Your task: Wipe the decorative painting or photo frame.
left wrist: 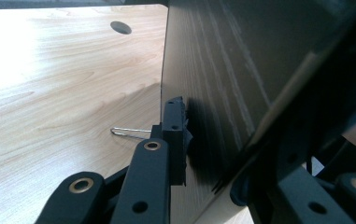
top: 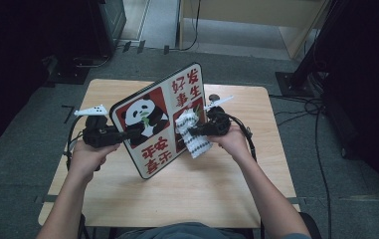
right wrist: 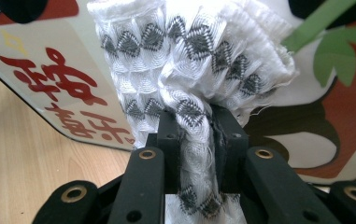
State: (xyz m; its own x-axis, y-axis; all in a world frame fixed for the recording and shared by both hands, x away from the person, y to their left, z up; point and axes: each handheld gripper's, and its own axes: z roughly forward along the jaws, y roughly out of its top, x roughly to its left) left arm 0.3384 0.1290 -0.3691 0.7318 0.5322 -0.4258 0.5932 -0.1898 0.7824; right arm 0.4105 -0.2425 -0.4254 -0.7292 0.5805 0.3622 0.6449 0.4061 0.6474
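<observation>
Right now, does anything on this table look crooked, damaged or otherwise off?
Nothing looks damaged or spilled. The panda board stands tilted on one corner above the table, but only because the left gripper clamps its edge. The right gripper presses a bunched white patterned cloth against its printed face. A bent wire lies loose on the tabletop.

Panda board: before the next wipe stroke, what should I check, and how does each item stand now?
1. Left gripper clamped on the panda board edge: ok.
2. Right gripper shut on the cloth: ok.
3. Cloth against the board's printed face: ok.
4. Board tilted up, lower corner on the table: ok.
5. Dirt left on the face: cannot tell.
</observation>
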